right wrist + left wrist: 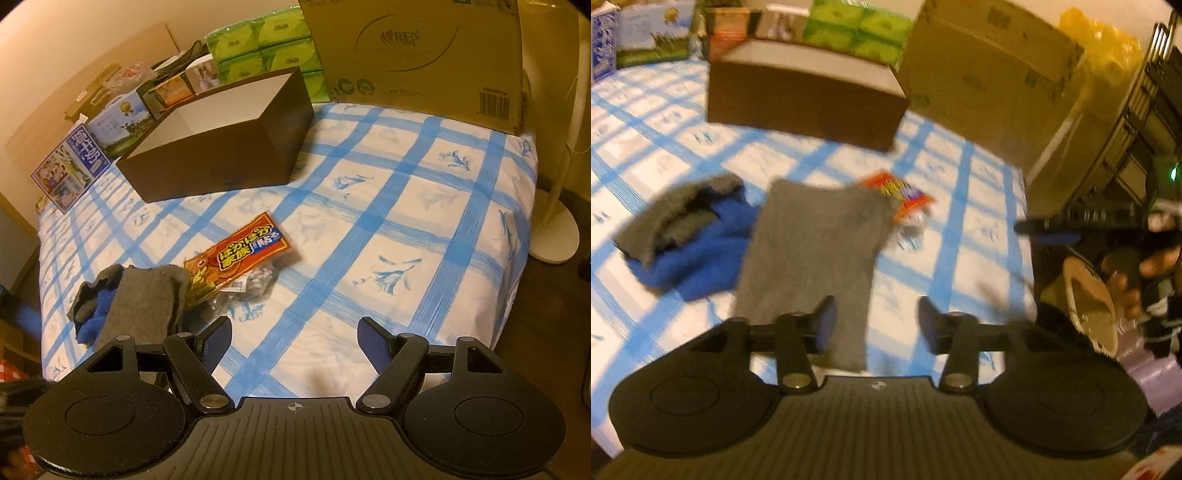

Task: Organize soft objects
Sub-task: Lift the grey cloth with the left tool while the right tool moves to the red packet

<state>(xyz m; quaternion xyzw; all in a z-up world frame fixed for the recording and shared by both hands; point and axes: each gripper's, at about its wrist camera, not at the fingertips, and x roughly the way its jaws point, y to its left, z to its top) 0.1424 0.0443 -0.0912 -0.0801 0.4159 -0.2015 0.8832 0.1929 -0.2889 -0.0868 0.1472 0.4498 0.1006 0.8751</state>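
- Nearest me, the left gripper point(877, 319) hung with its fingers spread wide and nothing between them, its left fingertip over the near edge of the flat grey cloth point(812, 258).
- The right gripper point(294, 341) was just as wide apart and just as empty, poised over bare blue-checked bedspread point(406, 221).
- A little further on, the grey cloth lay flat; just beside it on the left sat a crumpled blue cloth point(701, 254) with another grey piece point(672, 218) bunched on top.
- The orange snack packet point(236, 254) peeked out from the grey cloth's far corner, touching it, possibly tucked a little beneath.
- Risk, as I judged it: a pinch at that thin edge could catch the bedspread too, or drag the packet along.
- The left view was smeared with motion, so a hurried closing could miss the edge altogether.
- Beyond, well apart from the cloths, the open brown box point(229, 136) stood looking empty; a limp cloth could drape over its rim instead of dropping in.
- Farthest back, a cardboard carton point(424, 55) and green tissue packs point(258, 44) lined the wall.
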